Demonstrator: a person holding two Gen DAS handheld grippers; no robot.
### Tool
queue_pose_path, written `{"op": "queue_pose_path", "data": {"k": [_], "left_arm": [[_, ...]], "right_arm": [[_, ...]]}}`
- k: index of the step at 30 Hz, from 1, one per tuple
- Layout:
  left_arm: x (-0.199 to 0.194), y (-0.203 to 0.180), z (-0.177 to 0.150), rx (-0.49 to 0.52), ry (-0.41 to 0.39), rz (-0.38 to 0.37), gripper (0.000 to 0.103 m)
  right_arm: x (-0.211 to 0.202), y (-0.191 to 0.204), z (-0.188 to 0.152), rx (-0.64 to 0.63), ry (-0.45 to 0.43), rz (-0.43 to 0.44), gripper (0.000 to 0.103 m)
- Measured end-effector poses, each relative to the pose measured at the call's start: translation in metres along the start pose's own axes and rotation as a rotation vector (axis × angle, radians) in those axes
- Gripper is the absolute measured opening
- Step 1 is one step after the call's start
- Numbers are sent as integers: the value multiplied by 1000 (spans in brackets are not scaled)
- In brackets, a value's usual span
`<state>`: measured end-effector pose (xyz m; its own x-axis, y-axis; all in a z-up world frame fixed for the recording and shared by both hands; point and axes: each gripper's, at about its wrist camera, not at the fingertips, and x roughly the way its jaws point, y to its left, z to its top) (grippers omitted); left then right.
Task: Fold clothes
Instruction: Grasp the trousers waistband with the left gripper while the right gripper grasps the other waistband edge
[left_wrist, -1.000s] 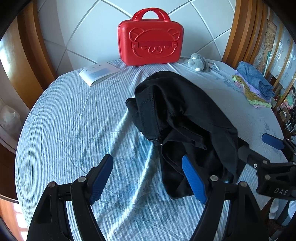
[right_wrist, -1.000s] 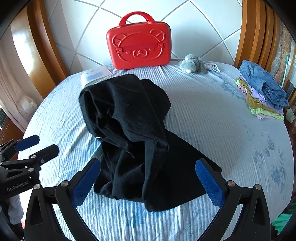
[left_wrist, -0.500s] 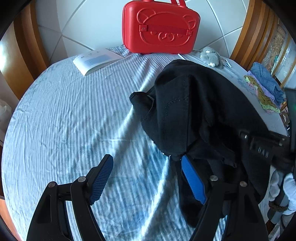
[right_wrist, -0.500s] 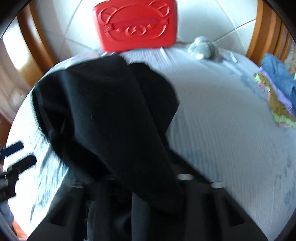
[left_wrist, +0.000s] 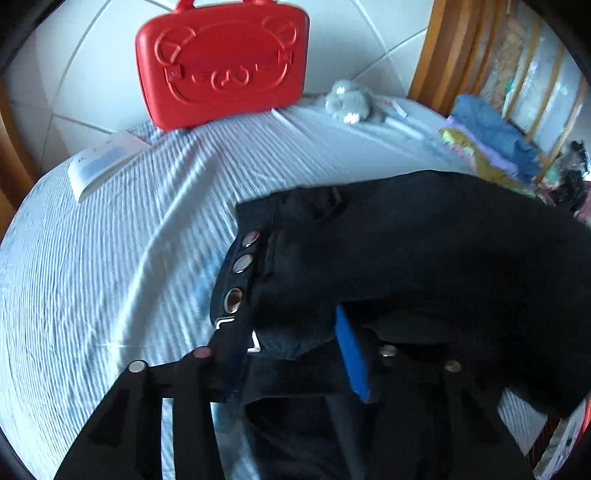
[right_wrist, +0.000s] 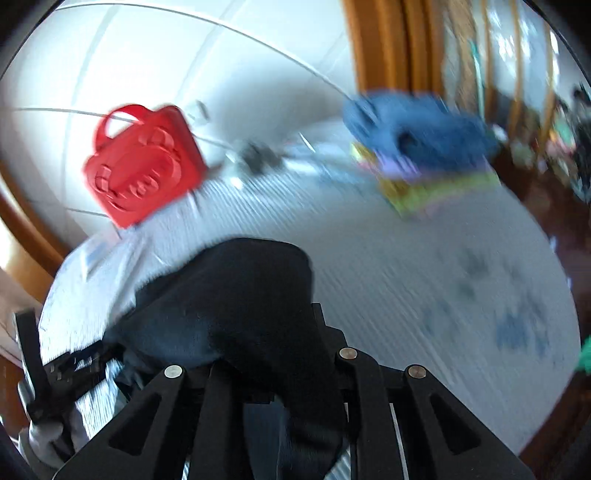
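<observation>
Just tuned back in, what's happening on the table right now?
A person is working a black garment, seemingly trousers with metal snaps at the waist, using two handheld grippers on the striped blue tablecloth. The right gripper is shut on a bunch of the black fabric. The left gripper has just been closing, with the snap edge between its jaws. No fold is laid yet. A stack of folded clothes sits off at the table's edge, near a red bear case.

Right wrist view was all smeared with motion blur. Black jeans (right_wrist: 236, 314) covered the right gripper's (right_wrist: 258, 369) fingertips completely, and the left gripper's (left_wrist: 291, 354) left pad was buried under the waistband too.
</observation>
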<state>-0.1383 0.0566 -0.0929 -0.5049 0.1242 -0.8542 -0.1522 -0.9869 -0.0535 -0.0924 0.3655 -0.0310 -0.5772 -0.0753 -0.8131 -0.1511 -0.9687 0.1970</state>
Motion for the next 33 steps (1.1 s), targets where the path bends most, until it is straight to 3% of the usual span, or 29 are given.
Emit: {"op": "queue_pose_path", "data": {"k": [4, 5, 6, 7, 8, 9, 10, 11, 17, 27, 33], "left_arm": [[-20, 8, -10, -39, -11, -35, 31], [-25, 12, -15, -50, -2, -51, 18], [-30, 16, -19, -61, 7, -66, 18], [-35, 21, -23, -75, 18, -90, 19], [-39, 26, -26, -91, 28, -118, 26], [-43, 31, -28, -107, 31, -129, 34], [-47, 36, -30, -124, 31, -133, 50], [-50, 41, -30, -133, 21, -131, 57], [-32, 61, 4, -158, -7, -86, 58], [67, 57, 68, -134, 81, -106, 58], [97, 56, 78, -137, 112, -94, 58]], "right_arm": [[18, -26, -39, -9, 161, 0, 13], [18, -27, -44, -16, 179, 9, 14], [15, -26, -46, -32, 182, 8, 19], [12, -25, -46, -49, 183, 6, 30], [7, -22, -45, -78, 176, -1, 38], [4, -18, -42, -111, 159, -6, 58], [1, -14, -38, -143, 141, -11, 72], [0, -11, -36, -166, 132, -15, 73], [6, -15, -37, -143, 159, -2, 73], [19, -32, -53, -94, 212, -11, 73], [27, -41, -57, -44, 230, -14, 74]]}}
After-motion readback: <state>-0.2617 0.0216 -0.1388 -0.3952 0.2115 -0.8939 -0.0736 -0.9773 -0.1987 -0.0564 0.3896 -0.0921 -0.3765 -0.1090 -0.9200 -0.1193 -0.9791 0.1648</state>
